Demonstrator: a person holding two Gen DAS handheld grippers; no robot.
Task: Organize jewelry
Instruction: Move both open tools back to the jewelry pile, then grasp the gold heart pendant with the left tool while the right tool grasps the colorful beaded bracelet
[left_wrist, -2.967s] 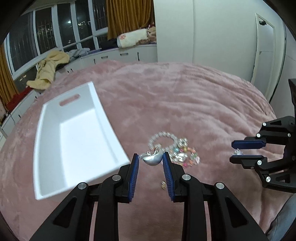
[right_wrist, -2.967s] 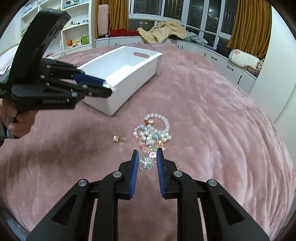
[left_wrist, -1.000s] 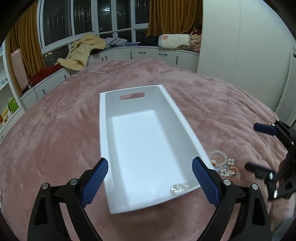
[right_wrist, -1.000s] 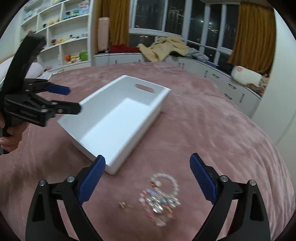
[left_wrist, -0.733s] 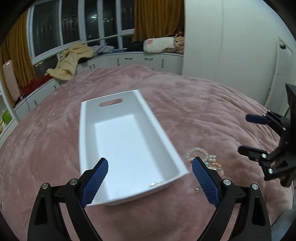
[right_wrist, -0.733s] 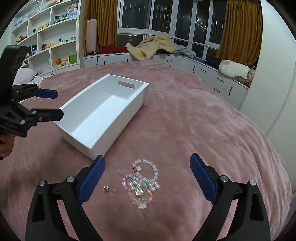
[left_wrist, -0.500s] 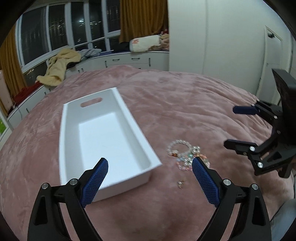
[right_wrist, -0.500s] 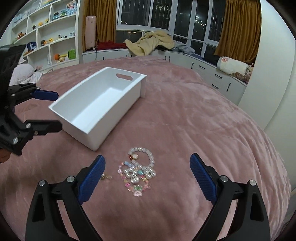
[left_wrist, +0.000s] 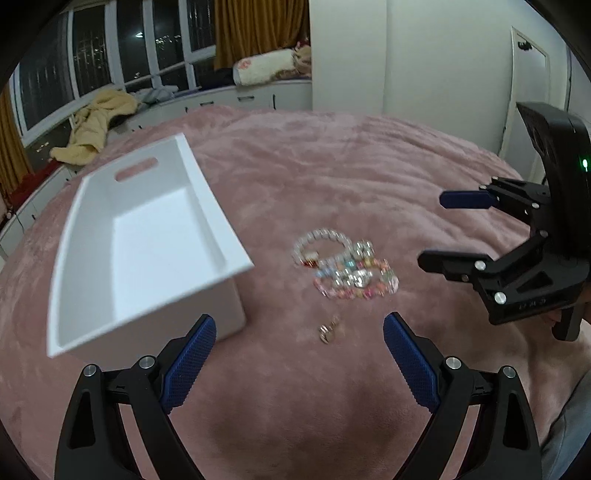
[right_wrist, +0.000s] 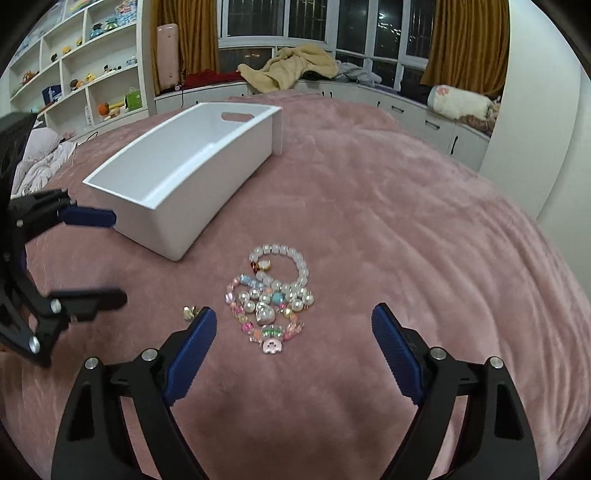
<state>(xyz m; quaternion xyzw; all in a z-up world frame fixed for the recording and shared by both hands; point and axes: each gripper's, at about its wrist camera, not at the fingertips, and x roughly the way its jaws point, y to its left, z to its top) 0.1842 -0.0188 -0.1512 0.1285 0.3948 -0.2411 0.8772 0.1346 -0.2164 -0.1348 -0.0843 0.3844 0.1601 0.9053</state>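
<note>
On the pink bedspread (right_wrist: 406, 206): a white bin (right_wrist: 192, 162) sits beside a loose heap of jewelry.
Progress: judging by what lies out, most of the sorting is left; nearly everything sits on the blanket, not in the bin.
Left to move: a pearl bracelet (right_wrist: 286, 260), a tangle of coloured bead strands (right_wrist: 266, 306) touching it, and 1 small gold earring (left_wrist: 327, 330) lying apart, nearer the bin.
White bin: an open box with a slot handle at its far end; the floor that shows looks bare, but the near wall hides the front corner, so I cannot tell what rests there.
Left gripper (left_wrist: 295, 363): spread wide, nothing between the blue pads, hanging over the earring side of the heap.
Right gripper (right_wrist: 293, 352): also released and empty; its jaws have just been closing a little, with the bead tangle ahead of them but not gripped.
Next step, my guess: 1 claw drops onto the beads, the other onto the earring.
</note>
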